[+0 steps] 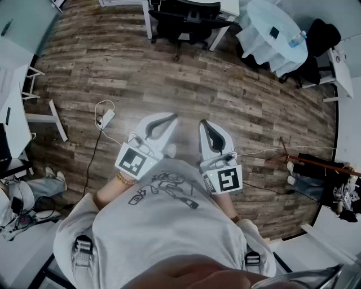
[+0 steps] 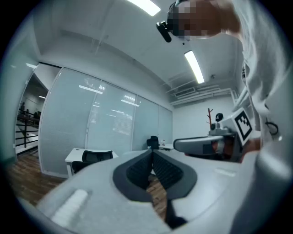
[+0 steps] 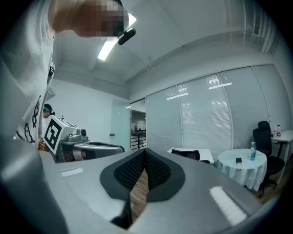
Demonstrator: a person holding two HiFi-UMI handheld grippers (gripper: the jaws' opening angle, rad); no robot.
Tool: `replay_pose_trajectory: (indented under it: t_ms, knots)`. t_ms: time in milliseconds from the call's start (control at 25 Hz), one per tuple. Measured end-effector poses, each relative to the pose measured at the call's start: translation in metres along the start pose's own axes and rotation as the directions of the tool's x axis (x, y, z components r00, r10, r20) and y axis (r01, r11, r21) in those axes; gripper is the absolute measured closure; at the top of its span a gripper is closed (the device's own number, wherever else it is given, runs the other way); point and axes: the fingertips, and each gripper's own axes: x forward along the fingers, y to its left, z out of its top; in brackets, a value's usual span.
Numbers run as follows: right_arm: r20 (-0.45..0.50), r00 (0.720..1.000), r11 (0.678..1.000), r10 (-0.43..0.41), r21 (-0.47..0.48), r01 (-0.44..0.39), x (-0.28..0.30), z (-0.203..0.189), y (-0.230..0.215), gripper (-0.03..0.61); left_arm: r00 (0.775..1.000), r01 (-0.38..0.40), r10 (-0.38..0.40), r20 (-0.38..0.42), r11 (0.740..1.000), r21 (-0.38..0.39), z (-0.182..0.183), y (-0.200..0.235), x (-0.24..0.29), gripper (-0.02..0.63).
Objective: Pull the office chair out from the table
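Observation:
The black office chair (image 1: pixel 186 17) stands tucked under a white table (image 1: pixel 228 7) at the far side of the room, well away from both grippers. It shows small in the left gripper view (image 2: pixel 95 158) and the right gripper view (image 3: pixel 187 154). My left gripper (image 1: pixel 172 117) and right gripper (image 1: pixel 204 123) are held side by side in front of my chest, level and pointing across the floor toward the chair. Both are shut with nothing between the jaws (image 2: pixel 152 153) (image 3: pixel 145 151).
A round table with a white cloth (image 1: pixel 265 39) carries a bottle (image 1: pixel 297 38), and a second black chair (image 1: pixel 322 34) stands beside it. A cable and power adapter (image 1: pixel 106 117) lie on the wood floor at left. White desks (image 1: pixel 14 121) line the left wall.

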Motion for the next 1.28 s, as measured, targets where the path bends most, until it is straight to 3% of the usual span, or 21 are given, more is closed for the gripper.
replay_pose_trajectory:
  t_ms: [680,1280]
  knots:
    - [-0.016,0.999,1.0,-0.03,0.01,0.03,-0.016,-0.011,-0.036,0.572,1.0,-0.011,0.011,-0.013,1.0,-0.021,-0.012,-0.024,0.03,0.611]
    - [0.004,1.0,1.0,-0.025,0.016,0.024,0.041,-0.012,-0.068,0.572,0.999,-0.035,0.035,-0.024,0.999,0.0,-0.02,0.035,0.059,0.611]
